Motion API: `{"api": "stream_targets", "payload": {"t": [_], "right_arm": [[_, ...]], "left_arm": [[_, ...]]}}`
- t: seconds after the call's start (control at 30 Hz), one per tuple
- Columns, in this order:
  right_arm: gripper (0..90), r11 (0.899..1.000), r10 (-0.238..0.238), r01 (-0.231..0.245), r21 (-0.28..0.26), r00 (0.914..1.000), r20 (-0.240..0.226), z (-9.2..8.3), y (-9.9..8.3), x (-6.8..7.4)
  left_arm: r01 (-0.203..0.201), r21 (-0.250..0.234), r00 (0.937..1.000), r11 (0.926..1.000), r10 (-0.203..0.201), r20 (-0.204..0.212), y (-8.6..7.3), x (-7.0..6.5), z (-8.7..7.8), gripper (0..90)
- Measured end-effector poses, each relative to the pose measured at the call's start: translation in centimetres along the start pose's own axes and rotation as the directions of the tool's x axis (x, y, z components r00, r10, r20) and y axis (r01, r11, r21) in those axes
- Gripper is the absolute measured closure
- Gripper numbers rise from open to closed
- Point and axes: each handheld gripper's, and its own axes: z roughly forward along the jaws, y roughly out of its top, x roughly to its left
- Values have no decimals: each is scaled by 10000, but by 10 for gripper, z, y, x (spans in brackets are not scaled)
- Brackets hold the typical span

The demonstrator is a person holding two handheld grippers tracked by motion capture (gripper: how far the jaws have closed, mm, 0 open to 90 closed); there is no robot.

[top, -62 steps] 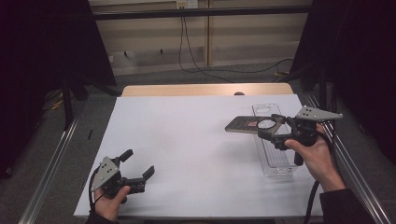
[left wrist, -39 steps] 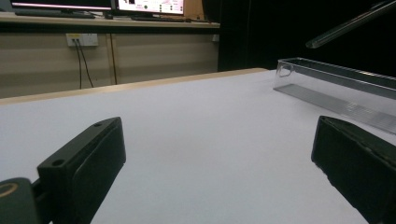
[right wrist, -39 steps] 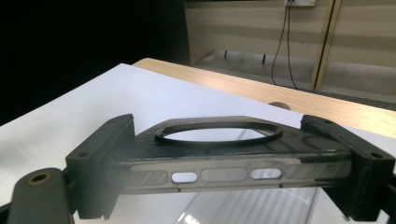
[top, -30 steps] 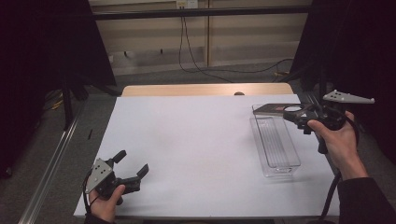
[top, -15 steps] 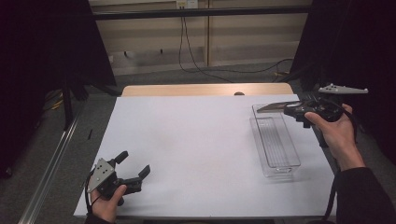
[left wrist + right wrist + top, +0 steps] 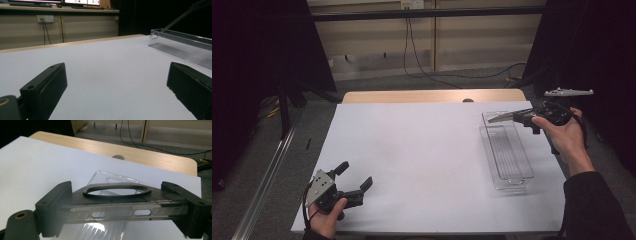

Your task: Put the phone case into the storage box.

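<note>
Since the earlier frames we are carrying the phone case (image 6: 506,116) away from the middle of the tabletop (image 6: 422,150), and now we are holding it in the right tongs (image 6: 523,118) above the far end of the clear tray (image 6: 507,159), which is lying just below and in front of them. In the right gripper view the case (image 6: 117,202) is sitting edgewise between the jaws, pinched across its width, ring side up. We are judging it to be light and thin, with a stiff rim but a flexible back, and rather slick, so a hard squeeze is likely to bow it; we are best keeping hold on the two long side rails, near the middle, clear of the button cut-outs. The left tongs (image 6: 353,181) are resting wide apart and holding nothing, near our edge of the tabletop, with the tray (image 6: 185,43) well off to their right.
</note>
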Motion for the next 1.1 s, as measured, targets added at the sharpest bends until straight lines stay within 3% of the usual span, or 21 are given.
{"api": "stream_targets", "payload": {"t": [0.3, 0.77, 1.1], "right_arm": [[117, 9981, -197, 174, 584, 9991, 382, 10, 2, 3], [117, 9944, 17, -111, 1053, 9961, 886, 28, 6, 12], [117, 9924, 383, -539, 1105, 9895, 1396, 36, 7, 19]], "left_arm": [[3, -25, 10000, 10000, -3, 10, 0, 0, 0, 28], [-101, 10, 9999, 9999, 101, -49, 1, 1, 0, 28], [-133, 8, 9999, 9999, 133, -22, 1, 1, 0, 28]]}}
